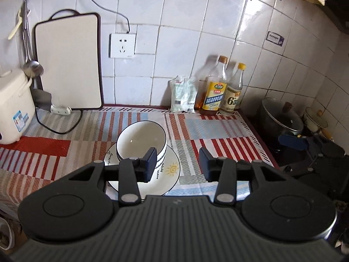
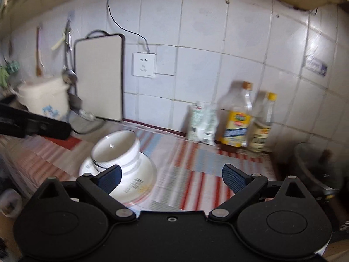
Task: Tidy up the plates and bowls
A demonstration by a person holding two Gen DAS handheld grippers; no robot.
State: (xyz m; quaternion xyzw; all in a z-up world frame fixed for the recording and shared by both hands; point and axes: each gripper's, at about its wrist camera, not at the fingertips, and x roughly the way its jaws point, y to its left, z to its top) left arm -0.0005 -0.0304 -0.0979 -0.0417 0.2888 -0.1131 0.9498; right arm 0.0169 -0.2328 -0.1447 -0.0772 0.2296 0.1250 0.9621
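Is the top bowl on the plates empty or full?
Empty: the top bowl sits upright on the plates, its bare white inside visible.

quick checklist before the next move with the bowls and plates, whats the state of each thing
1. Bowls nested and sitting on the plates: ok.
2. Stack upright on the striped cloth, well in from its edges: ok.
3. Left gripper open and empty: ok.
4. Right gripper open and empty: ok.
5. Bottles by the wall stand apart from the stack: ok.
6. Any dishes still left elsewhere: cannot tell.
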